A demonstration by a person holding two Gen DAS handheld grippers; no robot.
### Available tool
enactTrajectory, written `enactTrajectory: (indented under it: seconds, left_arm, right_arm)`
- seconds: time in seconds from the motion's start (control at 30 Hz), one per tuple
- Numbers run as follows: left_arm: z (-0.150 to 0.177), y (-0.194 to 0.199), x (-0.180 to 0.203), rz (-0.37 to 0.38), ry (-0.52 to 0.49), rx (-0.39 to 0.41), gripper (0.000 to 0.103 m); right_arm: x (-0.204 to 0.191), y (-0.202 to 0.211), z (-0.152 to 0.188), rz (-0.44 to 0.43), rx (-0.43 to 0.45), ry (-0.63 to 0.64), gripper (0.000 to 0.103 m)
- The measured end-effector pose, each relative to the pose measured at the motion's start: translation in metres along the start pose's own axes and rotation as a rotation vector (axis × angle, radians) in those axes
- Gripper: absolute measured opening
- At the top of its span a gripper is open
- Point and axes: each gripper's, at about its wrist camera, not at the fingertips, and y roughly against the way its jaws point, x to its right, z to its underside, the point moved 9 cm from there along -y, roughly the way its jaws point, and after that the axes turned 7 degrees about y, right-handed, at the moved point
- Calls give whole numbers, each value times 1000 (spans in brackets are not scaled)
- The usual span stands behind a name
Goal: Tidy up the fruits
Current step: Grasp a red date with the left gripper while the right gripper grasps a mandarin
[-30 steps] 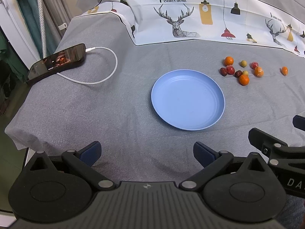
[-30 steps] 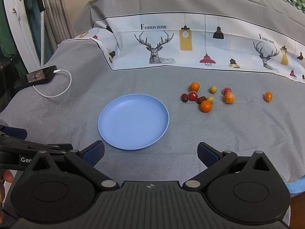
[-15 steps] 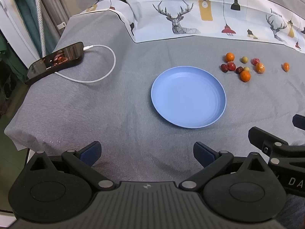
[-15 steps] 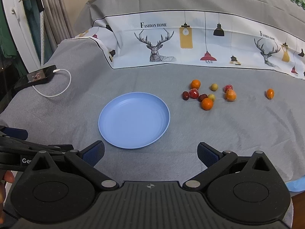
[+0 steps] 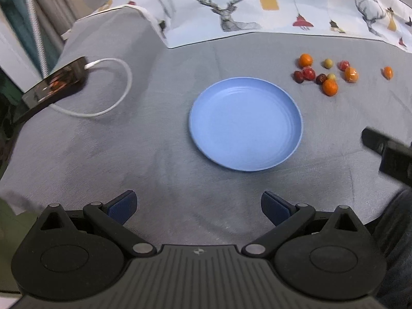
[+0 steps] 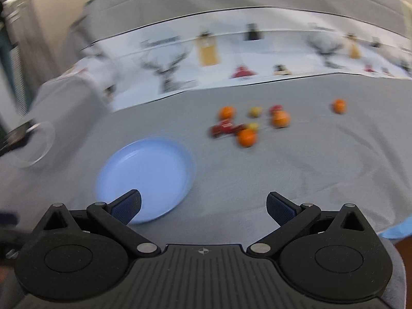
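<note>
Grey woven cloth [image 5: 159,139] covers the table, and on it sits a round pale-blue plastic plate [image 5: 246,123] with nothing in it. Beyond the plate and to its right lies a loose cluster of small fruits [image 5: 324,73]: orange round ones, dark red ones and a couple of yellowish ones, some touching, none on the plate. One more small orange fruit [image 5: 387,72] sits apart, further right.

The left gripper [image 5: 198,207] hovers over the near edge of the cloth with its blue-padded jaws spread wide and nothing between them. The right gripper [image 6: 203,207] is likewise spread wide and empty; its view is blurred, and its left pad overlaps the near rim of the plate in that view.

At the far left a black smartphone [image 5: 55,82] lies on the cloth with a white charging cable [image 5: 116,90] looping from it. A white printed fabric with deer and lamps [image 5: 257,7] drapes along the back
</note>
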Motion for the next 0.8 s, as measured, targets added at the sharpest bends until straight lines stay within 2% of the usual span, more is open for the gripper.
enactTrajectory:
  seconds: [0.1,0.17,0.27,0.43,0.53,0.63,0.8]
  left_arm:
    - [-12,-7,18,31,-23,11,103]
    - [-21,-14,32,32,-55,17,103]
    - [-41,-29,57,36,-101,24,103]
    - [-86,-68,101,58,-149,20,103]
    - [-115,-97,127,84,-177,-9,103]
    - [-141,-132,152,69,-225,-35,103]
    - [-158,-191,182,90,-247,-126,103]
  right_arm:
    - [32,-18,0,108,11,-38,103]
    - [52,-34,2,150,-1,-50,103]
    - [74,-60,4,189,-15,-67,103]
    - [109,-113,-12,244,15,-66,103]
    - [128,-152,-25,260,16,-80,102]
    - [142,-191,-33,266,-14,-108,102]
    - [146,-246,-45,218,-57,-99,102]
